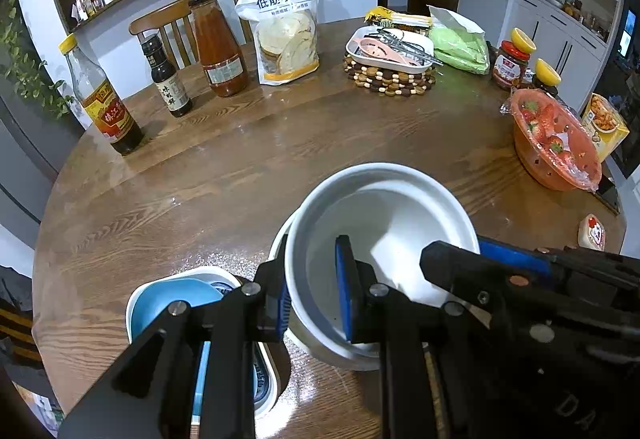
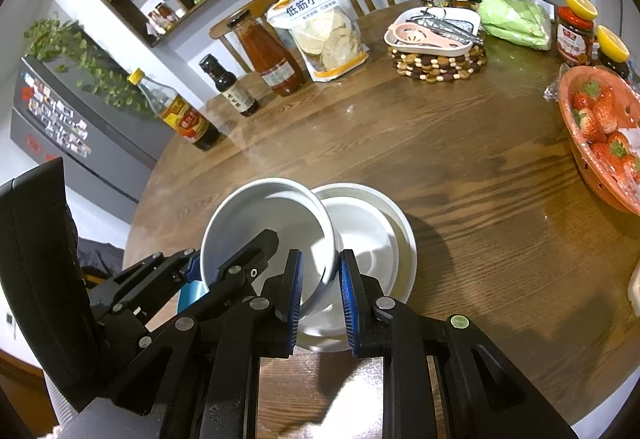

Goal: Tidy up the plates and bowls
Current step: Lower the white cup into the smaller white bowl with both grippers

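A white bowl [image 1: 392, 223] [image 2: 272, 223] hangs tilted just above the wooden table [image 1: 280, 159], held by both grippers. My left gripper [image 1: 312, 299] is shut on its near-left rim, one blue pad inside and one outside. My right gripper [image 2: 320, 291] is shut on the opposite rim and shows from the right in the left wrist view [image 1: 464, 251]. Beneath and beside the tilted bowl sits a second white bowl [image 2: 376, 239], whose rim peeks out [image 1: 278, 243]. A white dish with a blue inside [image 1: 180, 299] lies on the table under my left gripper.
Along the far side stand a vinegar bottle [image 1: 104, 107], a small dark bottle [image 1: 166, 79], a sauce bottle [image 1: 218, 47] and a flour bag [image 1: 286, 23]. A utensil tray on a beaded trivet [image 1: 390, 55] and a strawberry basket [image 1: 556, 139] sit to the right.
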`<move>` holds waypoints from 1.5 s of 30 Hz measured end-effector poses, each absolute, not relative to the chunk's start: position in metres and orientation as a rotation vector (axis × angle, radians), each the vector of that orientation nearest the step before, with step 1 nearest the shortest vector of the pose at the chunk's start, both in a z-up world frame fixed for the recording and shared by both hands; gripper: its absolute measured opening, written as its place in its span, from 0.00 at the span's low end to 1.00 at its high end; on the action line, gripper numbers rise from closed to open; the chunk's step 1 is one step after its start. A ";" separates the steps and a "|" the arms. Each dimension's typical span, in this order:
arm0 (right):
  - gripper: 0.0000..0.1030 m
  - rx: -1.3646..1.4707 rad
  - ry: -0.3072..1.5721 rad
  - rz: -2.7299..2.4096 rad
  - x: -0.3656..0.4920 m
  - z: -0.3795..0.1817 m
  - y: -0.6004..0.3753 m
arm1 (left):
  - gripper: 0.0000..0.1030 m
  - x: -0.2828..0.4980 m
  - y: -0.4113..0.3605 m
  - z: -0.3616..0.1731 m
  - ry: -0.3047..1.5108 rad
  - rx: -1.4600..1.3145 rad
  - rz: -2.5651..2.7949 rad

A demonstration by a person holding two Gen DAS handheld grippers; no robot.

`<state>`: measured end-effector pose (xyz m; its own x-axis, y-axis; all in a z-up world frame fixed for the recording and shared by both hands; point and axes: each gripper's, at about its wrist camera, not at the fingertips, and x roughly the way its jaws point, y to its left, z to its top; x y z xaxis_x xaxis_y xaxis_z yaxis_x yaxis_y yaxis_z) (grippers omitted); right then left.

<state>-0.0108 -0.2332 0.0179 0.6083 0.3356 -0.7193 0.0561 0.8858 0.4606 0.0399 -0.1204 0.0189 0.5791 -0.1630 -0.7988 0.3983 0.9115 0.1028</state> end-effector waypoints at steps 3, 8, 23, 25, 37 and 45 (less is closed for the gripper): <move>0.22 0.469 0.919 0.173 -0.009 0.016 -0.232 | 0.16 0.041 -0.119 0.017 0.904 0.284 -0.331; 0.22 0.465 0.931 0.175 -0.006 0.014 -0.231 | 0.16 0.043 -0.118 0.014 0.915 0.274 -0.324; 0.22 0.472 0.974 0.163 0.000 0.000 -0.235 | 0.16 0.051 -0.122 -0.001 0.963 0.271 -0.332; 0.22 0.474 0.977 0.160 0.001 -0.002 -0.236 | 0.16 0.053 -0.123 -0.004 0.974 0.273 -0.335; 0.22 0.479 0.998 0.153 0.005 -0.008 -0.238 | 0.16 0.059 -0.127 -0.010 1.002 0.280 -0.343; 0.22 0.483 1.013 0.145 0.007 -0.013 -0.238 | 0.16 0.062 -0.128 -0.015 1.026 0.276 -0.346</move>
<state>0.0069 -0.2380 -0.0130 0.5303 0.3351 -0.7788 0.1038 0.8860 0.4519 0.0625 -0.1276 -0.0150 0.4723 -0.1510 -0.8684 0.4059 0.9118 0.0623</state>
